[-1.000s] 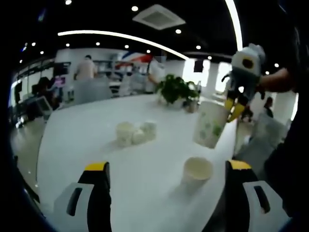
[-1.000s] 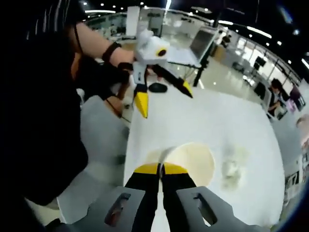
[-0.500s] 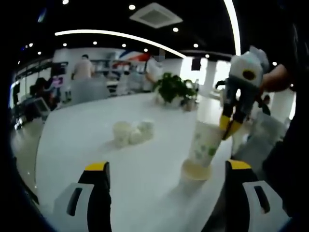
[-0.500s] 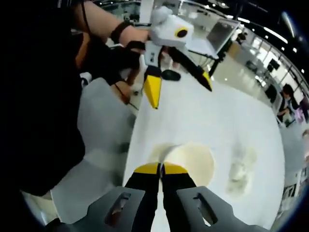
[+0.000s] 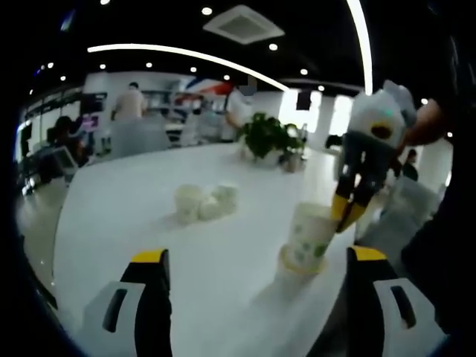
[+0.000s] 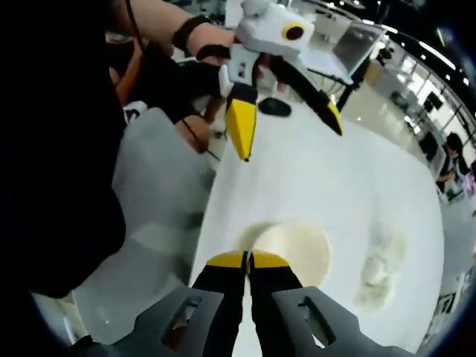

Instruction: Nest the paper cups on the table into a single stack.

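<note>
Cup (image 5: 309, 232) with green print nested in a second cup (image 5: 297, 262) on the white table (image 5: 149, 216), right gripper (image 5: 346, 212) pinched on its rim (jaws together), left gripper (image 6: 286, 123) wide open, holding nothing, more cups (image 5: 204, 203) well apart behind.

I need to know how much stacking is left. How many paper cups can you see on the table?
At least 4: a patterned cup gripped by the right gripper, seated in a plain cup; and a blurry cluster of cups farther back, apparently two or three.
</note>
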A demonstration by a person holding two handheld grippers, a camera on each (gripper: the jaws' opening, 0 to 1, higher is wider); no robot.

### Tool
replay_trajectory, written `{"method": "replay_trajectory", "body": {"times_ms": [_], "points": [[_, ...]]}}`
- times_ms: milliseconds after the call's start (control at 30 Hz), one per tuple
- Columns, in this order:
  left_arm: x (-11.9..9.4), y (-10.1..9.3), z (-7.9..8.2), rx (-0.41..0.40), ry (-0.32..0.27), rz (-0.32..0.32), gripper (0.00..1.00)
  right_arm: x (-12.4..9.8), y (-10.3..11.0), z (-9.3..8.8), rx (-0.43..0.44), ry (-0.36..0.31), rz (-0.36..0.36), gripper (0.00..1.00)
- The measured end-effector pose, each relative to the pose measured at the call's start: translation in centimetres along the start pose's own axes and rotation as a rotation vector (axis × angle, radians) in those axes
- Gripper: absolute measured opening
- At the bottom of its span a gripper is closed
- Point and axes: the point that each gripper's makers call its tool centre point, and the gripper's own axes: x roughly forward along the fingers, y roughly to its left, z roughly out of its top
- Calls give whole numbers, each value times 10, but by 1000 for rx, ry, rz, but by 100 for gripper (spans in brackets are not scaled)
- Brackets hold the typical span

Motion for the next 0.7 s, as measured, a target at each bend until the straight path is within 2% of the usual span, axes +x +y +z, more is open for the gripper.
{"method": "replay_trajectory", "body": {"times_ms": [467,700], "points": [[2,2,-9,-46,0,0,96,18,2,-9,17,55,36,0],[2,2,-11,-42,3,1,95,24,1,-14,21,74,48,0]]}}
